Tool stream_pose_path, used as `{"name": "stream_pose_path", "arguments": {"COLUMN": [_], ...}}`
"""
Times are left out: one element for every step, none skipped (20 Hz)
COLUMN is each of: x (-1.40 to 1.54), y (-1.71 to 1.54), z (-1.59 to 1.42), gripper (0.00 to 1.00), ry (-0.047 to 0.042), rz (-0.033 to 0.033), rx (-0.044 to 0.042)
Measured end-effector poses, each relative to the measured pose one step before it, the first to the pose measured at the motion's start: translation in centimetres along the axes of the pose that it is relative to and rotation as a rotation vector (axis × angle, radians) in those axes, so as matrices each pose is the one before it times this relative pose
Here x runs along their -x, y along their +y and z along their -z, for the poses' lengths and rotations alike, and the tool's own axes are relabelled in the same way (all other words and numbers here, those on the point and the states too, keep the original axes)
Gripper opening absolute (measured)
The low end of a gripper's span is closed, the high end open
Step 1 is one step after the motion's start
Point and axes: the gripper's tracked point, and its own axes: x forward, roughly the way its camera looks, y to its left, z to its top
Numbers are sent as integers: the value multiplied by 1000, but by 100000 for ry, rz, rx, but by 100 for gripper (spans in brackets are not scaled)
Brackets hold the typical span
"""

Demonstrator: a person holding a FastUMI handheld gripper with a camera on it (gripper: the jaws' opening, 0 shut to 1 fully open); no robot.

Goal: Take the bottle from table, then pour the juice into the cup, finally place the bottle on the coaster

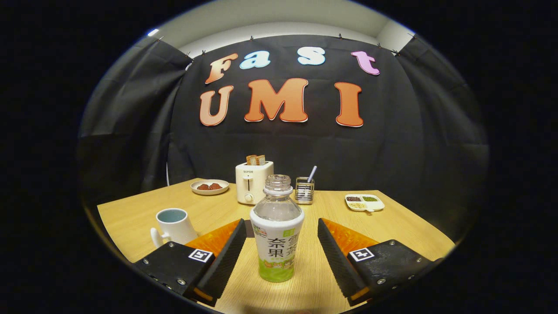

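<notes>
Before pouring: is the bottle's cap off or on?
Off: the juice bottle, upright between the open gripper fingers, shows a bare threaded neck.

Coaster mostly hidden
We see just a dark sliver of coaster (249, 228) behind the bottle (277, 231); gripper (279, 250) fingers spread, cropped.

The camera rides on the gripper (279, 255), low over the near edge of the desk (392, 226), facing level along the spread fingers toward the far edge and the black cloth wall (392, 144). It sits close to the bottle (277, 229), standing untouched between the fingers.
</notes>
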Motion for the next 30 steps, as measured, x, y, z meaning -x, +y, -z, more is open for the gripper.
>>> {"name": "stream_pose_path", "arguments": {"x": [-301,-310,-306,-315,-238,-209,-263,-249,-261,-211,-288,-233,-235,-193,25,22,-69,-39,-24,24,3,-98,27,84,14,82,85,154,134,143], "y": [24,44,122,168,216,56,121,49,63,26,0,15,-97,-125,160,-6,40,103,132,141,130,18,52,151,121,-46,75,67,53,-20], "z": [345,457,392,319,297,267,245,181,254,300,344,307,348,282,103,-188,45,11,-108,-96,-55,-48,-235,-134,-152,-150,-299,-245,-428,-342], "gripper": [98,98,98,98,98,98,98,98,97,97,95,94,88,83,74,70,67,67,67,67,66,66,66,65,65,65,65,65,65,65], "ry": [720,1235,1087,1113,986,868,680,529,598,679,1036,998,1026,619,473,-826,576,269,213,194,330,21,-394,-332,-44,-298,-360,-515,-637,-599], "rz": [485,330,-262,-280,-430,-209,-183,152,-121,312,124,364,807,855,-381,42,-12,-96,-532,-434,-102,159,307,255,122,2,-161,-180,-122,40], "rx": [414,-208,-648,-782,-657,-476,-59,12,212,166,196,288,730,754,133,-456,303,145,161,208,709,791,964,977,1071,753,530,284,431,980]}}
